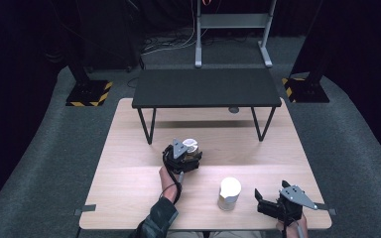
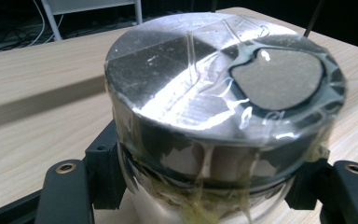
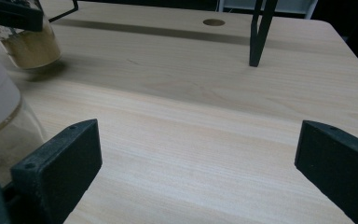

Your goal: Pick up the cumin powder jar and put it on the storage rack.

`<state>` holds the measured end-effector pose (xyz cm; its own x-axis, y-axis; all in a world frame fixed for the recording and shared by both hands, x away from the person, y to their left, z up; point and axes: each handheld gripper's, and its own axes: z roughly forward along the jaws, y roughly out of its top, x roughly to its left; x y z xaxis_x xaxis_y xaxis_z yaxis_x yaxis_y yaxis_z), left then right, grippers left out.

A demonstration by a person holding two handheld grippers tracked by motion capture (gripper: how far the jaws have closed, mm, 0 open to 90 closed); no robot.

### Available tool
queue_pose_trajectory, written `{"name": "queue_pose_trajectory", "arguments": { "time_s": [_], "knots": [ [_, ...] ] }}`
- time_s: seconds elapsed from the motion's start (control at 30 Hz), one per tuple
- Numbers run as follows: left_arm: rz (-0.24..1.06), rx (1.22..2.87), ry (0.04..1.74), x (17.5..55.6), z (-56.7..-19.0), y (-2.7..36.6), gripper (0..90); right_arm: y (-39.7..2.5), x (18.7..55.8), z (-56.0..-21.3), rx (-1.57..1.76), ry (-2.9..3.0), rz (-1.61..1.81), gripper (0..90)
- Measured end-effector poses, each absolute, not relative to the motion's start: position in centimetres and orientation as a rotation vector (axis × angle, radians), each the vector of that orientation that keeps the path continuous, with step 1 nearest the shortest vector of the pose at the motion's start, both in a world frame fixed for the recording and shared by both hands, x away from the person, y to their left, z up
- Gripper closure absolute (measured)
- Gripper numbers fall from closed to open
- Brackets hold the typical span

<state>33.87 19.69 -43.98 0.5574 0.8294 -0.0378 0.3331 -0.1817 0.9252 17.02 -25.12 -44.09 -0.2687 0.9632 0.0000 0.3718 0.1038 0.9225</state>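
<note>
Wooden table (image 1: 129, 163): work surface, black bench (image 1: 206, 87) standing at its 12 o'clock end.
White-lidded jar (image 1: 228, 193): at 5 o'clock, upright, unheld.
Right gripper (image 1: 270, 202): just beside that jar, jaws spread wide, empty.
Left gripper (image 1: 186, 157): table centre, clamped on the taped-lid jar (image 2: 223, 88).
Handling advice: keep this jar level; grip sits below the lid, so avoid squeezing harder.

Your light wooden worktop (image 1: 129, 173) is evenly lit from above while the room around it stays dark. In the left gripper view, glare streaks the shiny, tape-wrapped metal lid (image 2: 214, 79) of the glass jar. Close objects blur softly in both gripper views.
</note>
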Motion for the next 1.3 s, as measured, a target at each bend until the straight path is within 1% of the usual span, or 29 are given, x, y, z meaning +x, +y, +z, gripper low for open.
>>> {"name": "queue_pose_trajectory", "arguments": {
  "time_s": [0.3,0.73,0.97,1.3],
  "knots": [
    [0.608,1.741,0.988,33.8,-43.7,20.2,30.5,-24.8,17.4,-44.7,1.324,1.739,1.12,0.0],
    [0.635,1.711,1.009,33.3,-42.8,21.5,30.5,-24.1,17.6,-44.5,1.316,1.764,1.072,0.0],
    [0.652,1.702,1.017,33.1,-42.1,22.3,30.5,-23.9,18.3,-43.5,1.288,1.879,0.959,0.0],
    [0.687,1.694,1.029,32.9,-40.8,23.4,30.5,-24.2,18.6,-42.8,1.284,1.936,0.953,2.6]
  ]
}}
